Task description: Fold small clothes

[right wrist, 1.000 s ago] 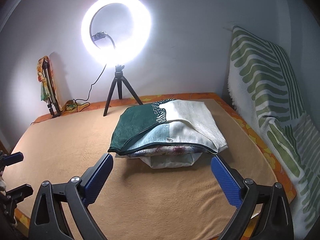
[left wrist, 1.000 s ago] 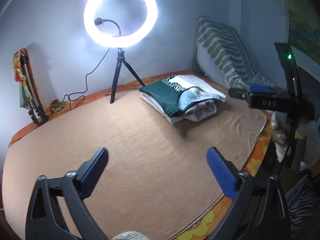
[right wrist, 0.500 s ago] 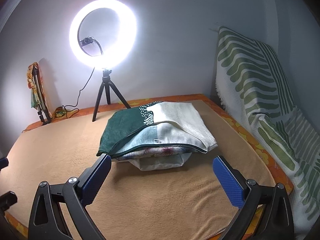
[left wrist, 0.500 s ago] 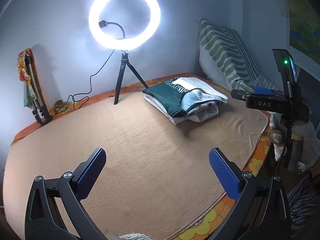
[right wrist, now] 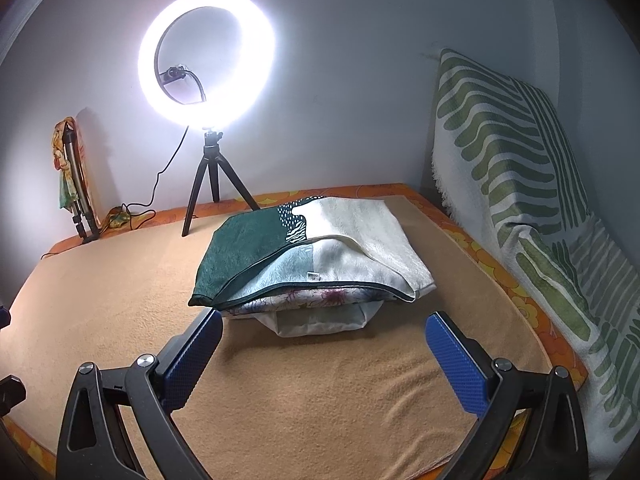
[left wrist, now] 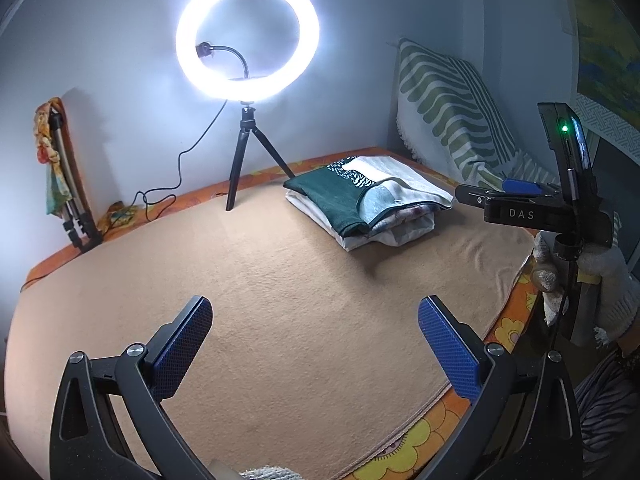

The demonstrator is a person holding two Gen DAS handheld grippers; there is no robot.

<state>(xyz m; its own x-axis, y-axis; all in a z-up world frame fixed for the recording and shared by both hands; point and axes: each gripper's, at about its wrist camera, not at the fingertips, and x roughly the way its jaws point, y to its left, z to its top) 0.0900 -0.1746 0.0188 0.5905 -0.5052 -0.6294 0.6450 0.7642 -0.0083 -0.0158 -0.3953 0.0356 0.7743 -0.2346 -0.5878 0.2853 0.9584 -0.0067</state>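
Observation:
A stack of folded small clothes (right wrist: 308,264), dark green and cream on top with floral and white pieces beneath, lies on the tan blanket (right wrist: 280,392). In the left wrist view the same stack (left wrist: 368,208) sits far off at the back right. My right gripper (right wrist: 322,348) is open, just short of the stack's near edge, holding nothing. My left gripper (left wrist: 314,336) is open over bare blanket (left wrist: 280,300), empty. The right gripper's body (left wrist: 532,212), held by a gloved hand (left wrist: 612,288), shows at the right edge of the left wrist view.
A lit ring light on a black tripod (right wrist: 208,184) stands at the back, its cable trailing left. A folded tripod with a patterned cloth (right wrist: 74,184) leans in the left corner. A green-striped throw (right wrist: 532,200) drapes along the right side. The orange flowered mattress edge (left wrist: 512,320) borders the blanket.
Both views have shifted slightly. The right gripper's view has turned, so the stack sits closer between its fingers. Both grippers stay open and empty.

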